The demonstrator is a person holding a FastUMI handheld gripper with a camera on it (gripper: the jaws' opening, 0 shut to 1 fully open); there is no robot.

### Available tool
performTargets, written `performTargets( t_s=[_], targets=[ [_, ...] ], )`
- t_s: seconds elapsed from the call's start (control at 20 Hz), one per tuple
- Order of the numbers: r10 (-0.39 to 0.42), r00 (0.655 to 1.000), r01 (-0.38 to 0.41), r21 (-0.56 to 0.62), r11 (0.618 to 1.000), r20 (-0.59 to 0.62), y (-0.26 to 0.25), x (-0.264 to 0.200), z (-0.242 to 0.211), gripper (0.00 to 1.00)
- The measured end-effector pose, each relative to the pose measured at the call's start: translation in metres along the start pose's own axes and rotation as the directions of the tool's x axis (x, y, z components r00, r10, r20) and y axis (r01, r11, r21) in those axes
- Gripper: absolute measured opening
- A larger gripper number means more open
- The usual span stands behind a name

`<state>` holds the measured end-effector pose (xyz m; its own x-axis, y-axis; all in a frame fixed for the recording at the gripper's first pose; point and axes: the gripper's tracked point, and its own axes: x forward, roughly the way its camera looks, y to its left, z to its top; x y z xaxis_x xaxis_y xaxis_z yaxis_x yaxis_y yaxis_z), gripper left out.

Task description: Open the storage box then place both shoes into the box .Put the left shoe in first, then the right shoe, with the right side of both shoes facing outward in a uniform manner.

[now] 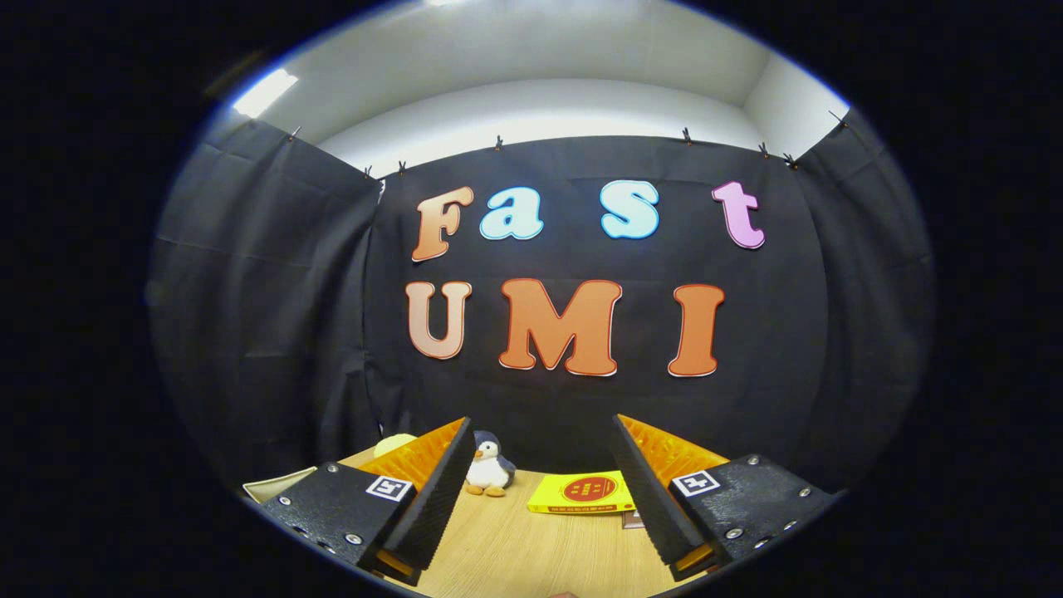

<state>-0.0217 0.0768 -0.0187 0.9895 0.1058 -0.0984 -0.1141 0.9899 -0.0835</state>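
Nearest us, our gripper [544, 498] hangs over the wooden table [515, 548], its fingers spread wide and holding nothing. Beyond them, along the table's far edge, we see a penguin toy [488, 467] and a flat yellow box [581, 492].

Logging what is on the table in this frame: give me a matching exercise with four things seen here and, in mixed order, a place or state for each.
Things:
1. penguin toy
2. yellow box
3. gripper
4. wooden table

Places or states:
A. fingers spread apart, holding nothing
B. lying flat ahead of the fingers, nearer the right finger
C. standing upright just beyond the tip of the left finger
D. bare between the fingers, carrying the toy and the box

Pairs: 1-C, 2-B, 3-A, 4-D
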Motion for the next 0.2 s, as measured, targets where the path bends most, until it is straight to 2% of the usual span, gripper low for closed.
performTargets(
  t_s=[0.2],
  targets=[
    [0.012, 0.999, -0.012, 0.0, 1.0, 0.039, 0.0037, 0.0002, 0.0057, 0.98]
  ],
)
